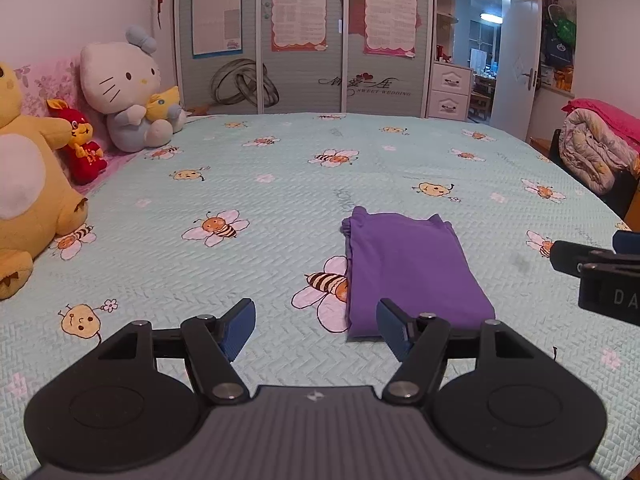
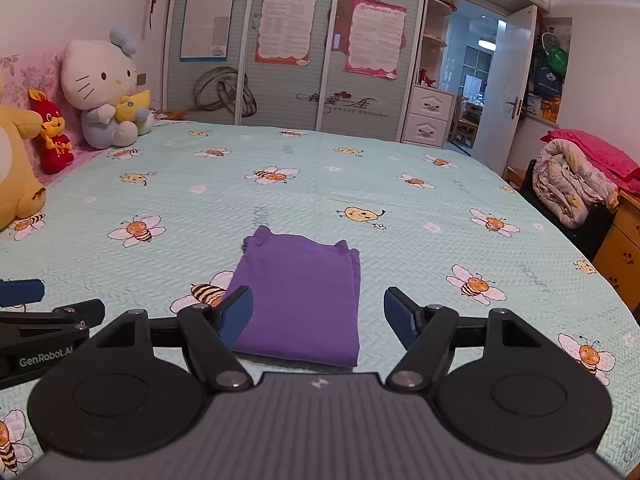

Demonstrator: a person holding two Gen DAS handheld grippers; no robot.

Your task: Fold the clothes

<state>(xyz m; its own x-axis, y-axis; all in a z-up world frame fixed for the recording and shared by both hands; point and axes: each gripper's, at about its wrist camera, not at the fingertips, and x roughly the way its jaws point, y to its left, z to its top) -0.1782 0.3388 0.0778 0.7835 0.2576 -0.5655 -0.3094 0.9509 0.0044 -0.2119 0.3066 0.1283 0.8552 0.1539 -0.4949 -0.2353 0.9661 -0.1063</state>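
A purple garment (image 1: 412, 268) lies folded into a neat rectangle on the bed's bee-print quilt (image 1: 280, 184); it also shows in the right wrist view (image 2: 300, 296). My left gripper (image 1: 316, 330) is open and empty, just in front of the garment's near left corner. My right gripper (image 2: 318, 320) is open and empty, held just short of the garment's near edge. The right gripper shows at the right edge of the left wrist view (image 1: 600, 272), and the left gripper shows at the left edge of the right wrist view (image 2: 44, 320).
Plush toys line the bed's left side: a yellow one (image 1: 28, 200), a red one (image 1: 82, 144) and a Hello Kitty (image 1: 124, 92). A wardrobe (image 1: 304, 40) stands behind the bed. Rolled bedding (image 1: 596, 152) sits on a chair at the right, by an open door (image 1: 516, 56).
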